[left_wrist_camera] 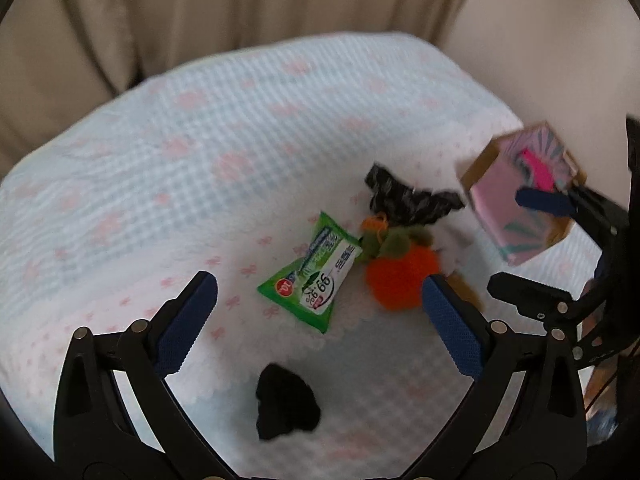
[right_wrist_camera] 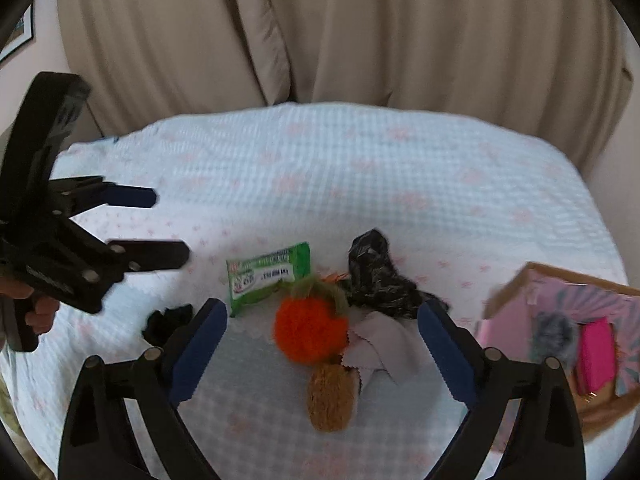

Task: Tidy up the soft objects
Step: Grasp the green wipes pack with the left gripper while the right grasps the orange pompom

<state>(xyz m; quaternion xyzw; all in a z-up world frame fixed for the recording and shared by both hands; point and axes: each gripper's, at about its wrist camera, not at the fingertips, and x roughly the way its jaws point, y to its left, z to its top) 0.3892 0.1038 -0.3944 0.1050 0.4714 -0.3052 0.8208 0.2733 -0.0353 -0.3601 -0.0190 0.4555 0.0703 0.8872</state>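
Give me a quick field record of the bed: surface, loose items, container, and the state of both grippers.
surface: quilted bedspread, pale blue with pink bows
loose items: green wipes pack, orange plush, brown plush, grey cloth, black patterned fabric, small black cloth
container: pink box, on the right, open, with a pink item and a grey fluffy item inside
left gripper: open, holding nothing
right gripper: open, holding nothing, above the orange plush

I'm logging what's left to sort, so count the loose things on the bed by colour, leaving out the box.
Black: 2, small cloth, crumpled bag
Green: 1, wipes pack
Orange: 1, plush fruit
Brown: 1, plush toy
Grey: 1, cloth
Total: 6
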